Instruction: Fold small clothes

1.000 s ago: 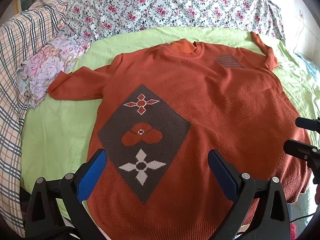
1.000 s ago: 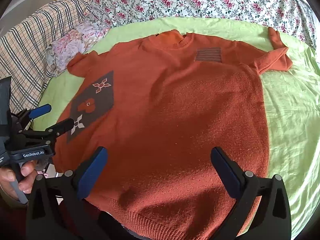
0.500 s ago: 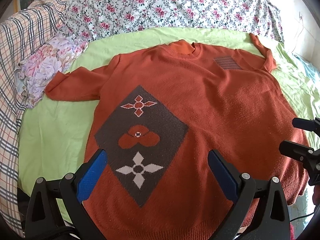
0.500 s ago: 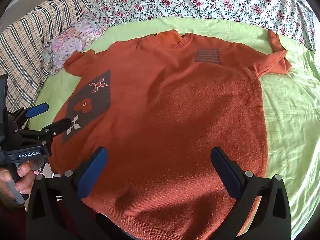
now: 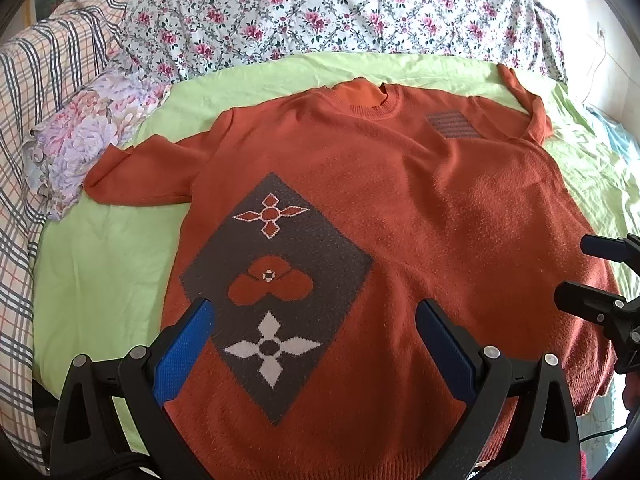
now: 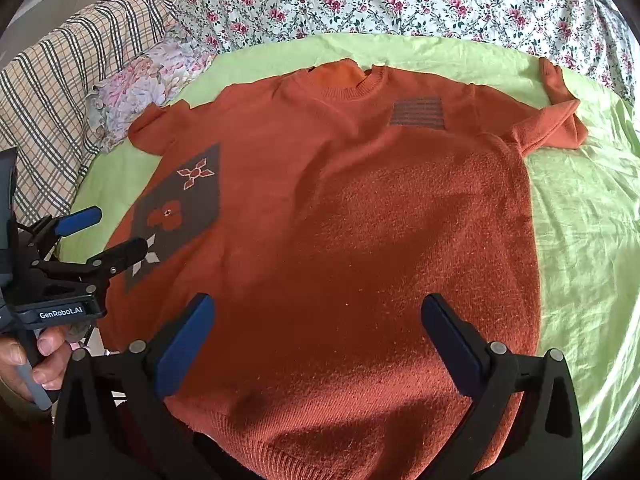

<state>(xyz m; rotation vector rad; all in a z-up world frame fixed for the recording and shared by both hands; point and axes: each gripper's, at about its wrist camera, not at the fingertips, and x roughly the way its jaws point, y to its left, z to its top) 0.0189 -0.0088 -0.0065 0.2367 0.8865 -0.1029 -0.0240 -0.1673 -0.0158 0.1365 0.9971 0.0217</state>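
Observation:
An orange knitted sweater (image 5: 420, 208) (image 6: 360, 220) lies flat, front up, on a light green sheet (image 5: 100, 280) (image 6: 580, 240). It has a grey diamond patch (image 5: 276, 280) (image 6: 180, 208) with flower motifs and a small striped patch (image 5: 452, 124) (image 6: 418, 112) by the collar. Both short sleeves lie spread out to the sides. My left gripper (image 5: 314, 320) hovers open above the lower left of the sweater, over the diamond. My right gripper (image 6: 318, 318) hovers open above the lower right of the sweater. Neither holds anything.
A floral quilt (image 5: 320, 12) is heaped behind the sheet. A plaid blanket (image 5: 24, 120) and a pale flowered pillow (image 5: 88, 120) lie at the left. A hand (image 6: 24, 364) holds the left gripper's handle. The bed's near edge runs just below the sweater's hem.
Both grippers have shifted slightly toward the left over the sweater, still open. The sweater has not moved.

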